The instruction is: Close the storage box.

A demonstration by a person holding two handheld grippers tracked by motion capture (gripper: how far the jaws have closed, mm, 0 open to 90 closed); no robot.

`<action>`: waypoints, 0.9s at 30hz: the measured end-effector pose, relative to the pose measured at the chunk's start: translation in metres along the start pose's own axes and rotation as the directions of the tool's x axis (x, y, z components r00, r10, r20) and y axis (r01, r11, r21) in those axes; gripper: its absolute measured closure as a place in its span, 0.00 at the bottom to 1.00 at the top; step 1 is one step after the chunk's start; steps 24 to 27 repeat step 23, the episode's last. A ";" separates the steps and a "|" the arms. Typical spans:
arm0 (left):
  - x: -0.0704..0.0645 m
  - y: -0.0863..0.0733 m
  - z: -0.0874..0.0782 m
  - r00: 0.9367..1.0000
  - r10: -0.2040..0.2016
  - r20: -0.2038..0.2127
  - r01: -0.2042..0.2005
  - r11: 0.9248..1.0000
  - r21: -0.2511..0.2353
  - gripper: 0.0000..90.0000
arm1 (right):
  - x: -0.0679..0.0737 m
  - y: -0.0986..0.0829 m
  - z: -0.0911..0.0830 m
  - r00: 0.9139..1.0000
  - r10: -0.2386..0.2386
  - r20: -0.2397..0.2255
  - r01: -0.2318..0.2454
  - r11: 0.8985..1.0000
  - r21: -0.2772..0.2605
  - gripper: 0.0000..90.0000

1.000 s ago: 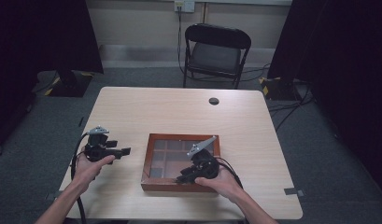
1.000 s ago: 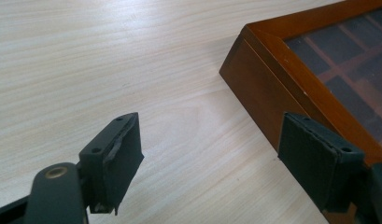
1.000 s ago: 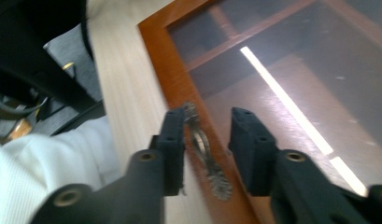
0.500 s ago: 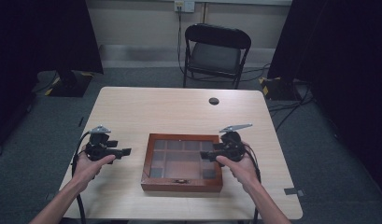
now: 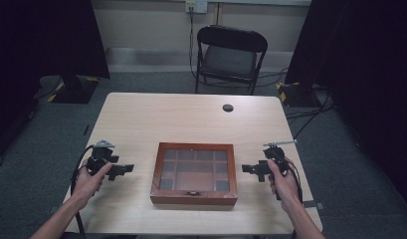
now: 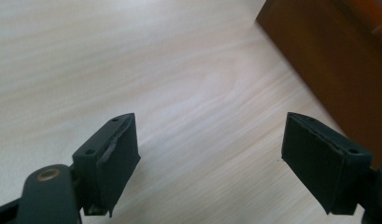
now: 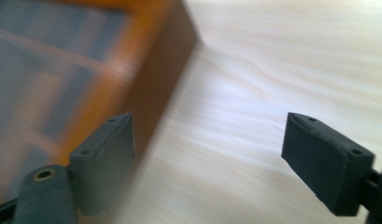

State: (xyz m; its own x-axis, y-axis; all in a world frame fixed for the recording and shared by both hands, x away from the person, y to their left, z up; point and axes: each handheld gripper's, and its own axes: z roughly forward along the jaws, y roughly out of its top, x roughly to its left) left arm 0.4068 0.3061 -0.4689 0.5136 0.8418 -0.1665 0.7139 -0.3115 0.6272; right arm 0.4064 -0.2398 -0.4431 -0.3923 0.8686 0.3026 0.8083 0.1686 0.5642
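On the table point(image 5: 191, 119), bare wood flanks the box point(image 5: 194, 173); both grippers, left point(image 5: 122, 169) and right point(image 5: 250, 169), hover jaws released, empty.

a studio-like room: black curtains point(image 5: 47, 40), grey carpet point(image 5: 141, 82), folding chair point(image 5: 230, 55).

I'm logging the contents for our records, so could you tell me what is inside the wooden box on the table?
Through the glass lid of the wooden box, dividers splitting it into compartments show. No item stands out inside them, though the dark glass hides detail.
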 end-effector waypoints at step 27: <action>0.005 -0.019 0.028 0.980 0.013 -0.197 -0.035 0.993 -0.109 0.00 | -0.021 -0.039 0.039 0.938 -0.060 0.342 0.119 0.981 -0.154 0.00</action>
